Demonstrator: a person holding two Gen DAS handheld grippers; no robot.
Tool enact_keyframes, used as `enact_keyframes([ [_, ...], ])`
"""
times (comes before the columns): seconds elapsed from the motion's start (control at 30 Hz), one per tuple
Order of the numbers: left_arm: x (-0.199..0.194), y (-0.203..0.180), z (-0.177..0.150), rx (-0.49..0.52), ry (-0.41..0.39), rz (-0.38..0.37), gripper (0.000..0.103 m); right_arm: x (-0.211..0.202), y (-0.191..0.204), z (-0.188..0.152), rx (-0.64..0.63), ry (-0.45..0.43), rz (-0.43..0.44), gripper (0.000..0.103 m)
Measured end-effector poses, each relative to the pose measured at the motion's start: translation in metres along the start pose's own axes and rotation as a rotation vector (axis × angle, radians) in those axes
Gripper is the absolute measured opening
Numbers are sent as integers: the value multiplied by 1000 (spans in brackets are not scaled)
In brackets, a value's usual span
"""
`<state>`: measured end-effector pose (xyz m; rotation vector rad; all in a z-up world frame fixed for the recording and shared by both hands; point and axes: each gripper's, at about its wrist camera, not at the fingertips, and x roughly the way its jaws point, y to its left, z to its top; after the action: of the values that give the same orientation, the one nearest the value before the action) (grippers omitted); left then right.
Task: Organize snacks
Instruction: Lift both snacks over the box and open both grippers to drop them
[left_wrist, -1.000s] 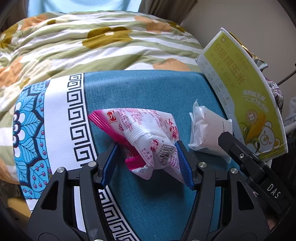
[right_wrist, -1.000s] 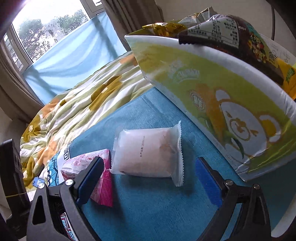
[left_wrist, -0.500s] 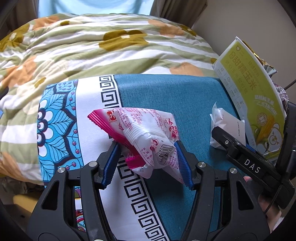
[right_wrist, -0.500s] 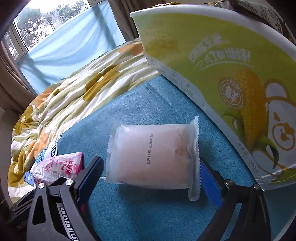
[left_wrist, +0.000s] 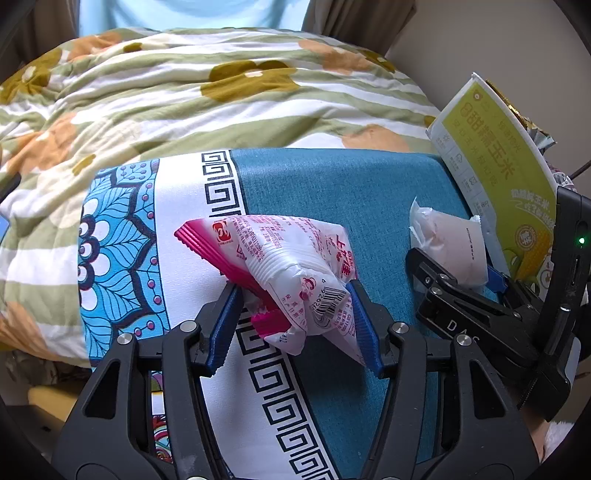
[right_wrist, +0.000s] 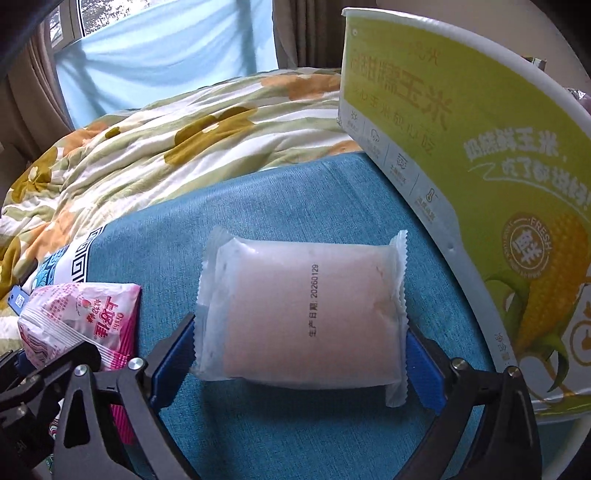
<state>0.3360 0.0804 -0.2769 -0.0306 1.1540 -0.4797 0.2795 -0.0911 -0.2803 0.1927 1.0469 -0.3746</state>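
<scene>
Straddling the translucent white wrapped cake packet on the teal cloth-covered surface, the right hand-held gripper stands released and should close squarely on the packet's sides. The left hand-held gripper has just been closing and clamps the crinkled pink-and-white snack bag. The tall green corn box crowds the packet; open cloth lies opposite.

Open teal cloth is left bare beyond the white packet, toward the floral quilt. The way to the right is blocked by the tall green-and-white corn box, standing close beside the packet. To the left, room is narrowed by the pink snack bag.
</scene>
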Motion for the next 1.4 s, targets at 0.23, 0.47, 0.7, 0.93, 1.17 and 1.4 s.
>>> enact_keyframes([
  [0.23, -15, -4, 1, -10, -13, 10, 46, -14, -5, 1, -28, -26, 39, 71],
  [0.47, -56, -16, 2, -16, -78, 23, 44, -56, -5, 7, -59, -94, 120, 70],
  [0.7, -123, -55, 4, -25, -185, 16, 44, -119, -12, 21, -78, -165, 218, 70],
  [0.93, -167, -135, 12, -2, -267, -18, 44, -186, -58, 43, -95, -237, 312, 70],
  [1.17, -165, -241, 21, -34, -305, -85, 44, -226, -157, 70, -110, -257, 324, 70],
  [1.4, -120, -337, 33, -38, -285, -115, 44, -214, -253, 105, -110, -220, 324, 70],
])
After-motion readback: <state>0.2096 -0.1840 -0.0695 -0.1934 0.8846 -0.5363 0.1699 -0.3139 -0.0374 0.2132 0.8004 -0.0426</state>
